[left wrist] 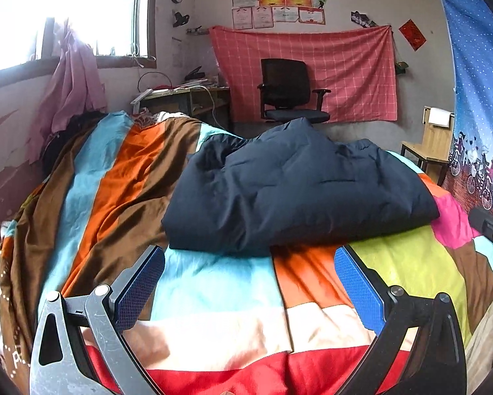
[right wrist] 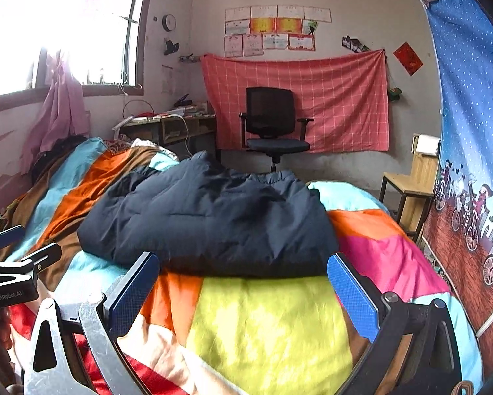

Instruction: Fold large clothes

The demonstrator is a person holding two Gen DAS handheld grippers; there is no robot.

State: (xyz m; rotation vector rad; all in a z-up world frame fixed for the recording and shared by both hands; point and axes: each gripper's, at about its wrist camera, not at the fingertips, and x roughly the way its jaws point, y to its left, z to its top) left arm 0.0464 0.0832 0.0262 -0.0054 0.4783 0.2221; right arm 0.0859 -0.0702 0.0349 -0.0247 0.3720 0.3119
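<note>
I have both tools released: left gripper (left wrist: 249, 279) and right gripper (right wrist: 243, 286) spread wide, gripping nothing, hovering over the multicoloured striped bedspread (left wrist: 220, 299). The puffy dark navy quilted jacket (left wrist: 299, 191) lies mid-bed just ahead of both, already bundled into a thick slab. I judge the fold nearly done or between folds. Next I'd need to reach its near edge, one gripper per corner.
</note>
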